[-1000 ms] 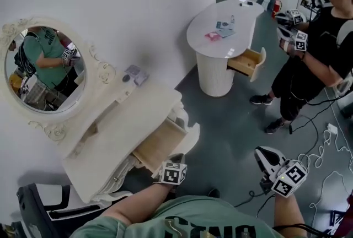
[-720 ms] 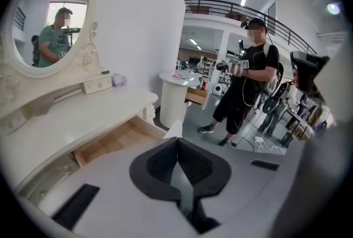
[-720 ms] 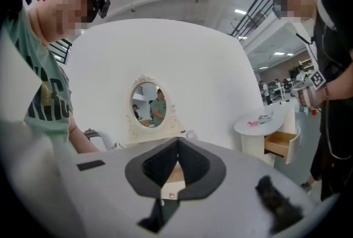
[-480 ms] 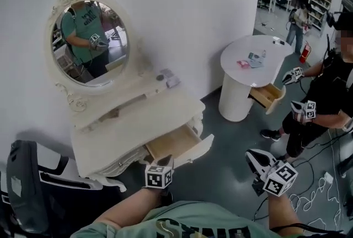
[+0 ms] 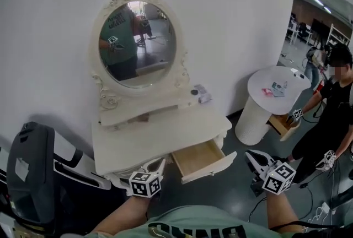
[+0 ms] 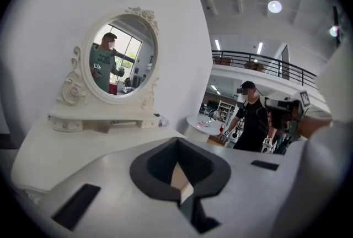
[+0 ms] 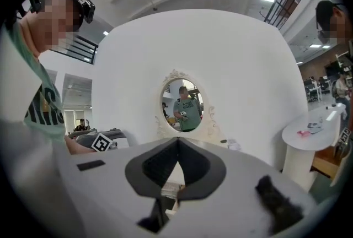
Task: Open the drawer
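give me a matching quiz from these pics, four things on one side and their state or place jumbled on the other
Things:
1. drawer
2. mirror
3. round table
4. left claw

States or places:
a. shut, with nothing in it
b. oval, in a carved frame
c. pulled out
d. at the far right of the head view

Pairs: 1-c, 2-b, 3-d, 4-a
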A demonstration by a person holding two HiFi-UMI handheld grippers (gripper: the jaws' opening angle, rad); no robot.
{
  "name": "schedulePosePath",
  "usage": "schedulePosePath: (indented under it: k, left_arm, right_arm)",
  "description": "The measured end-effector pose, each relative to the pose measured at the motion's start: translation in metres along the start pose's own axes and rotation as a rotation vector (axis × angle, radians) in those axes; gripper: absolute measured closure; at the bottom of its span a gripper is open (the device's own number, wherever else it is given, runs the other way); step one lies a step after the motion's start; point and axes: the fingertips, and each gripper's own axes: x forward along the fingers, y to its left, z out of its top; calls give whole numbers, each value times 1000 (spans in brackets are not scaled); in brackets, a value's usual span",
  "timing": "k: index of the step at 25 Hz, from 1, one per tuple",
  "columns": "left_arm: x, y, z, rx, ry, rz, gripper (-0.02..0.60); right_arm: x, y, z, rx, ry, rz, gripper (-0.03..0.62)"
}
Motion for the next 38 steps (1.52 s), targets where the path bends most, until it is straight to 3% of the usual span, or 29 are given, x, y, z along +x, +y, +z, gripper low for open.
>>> schedulePosePath:
  k: [7,12,16,22,26,31,35,38]
  left_arm:
    - [-76,69,42,-19,-104,15,574]
    - [-119,87,53,-25,-168,57,574]
    - [-137,94,55,-49,-217,132,574]
    - [-133,63,61,-86,-304,253,574]
    - [-114,28,52,-118,-319,311,574]
    - [-91,-21,45,-126,-329,357,574]
    - [-93,-45,40,-120,-309,402,574]
    - [-95,-53,50,-116,-339,408,574]
  right_arm:
    - [76,59,13,-17,-11,95,583]
    - [115,73,19,-35,15,171,582]
    - [137,72,29,-49,6,269,583]
    - [150,44,40,-87,31,428,583]
    - [144,13,50,-124,43,506,583]
    - [137,-18,42,-162,80,574,583]
    - [138,-30,28,-114,100,617,583]
    - [141,-34,24,-92,113,634,583]
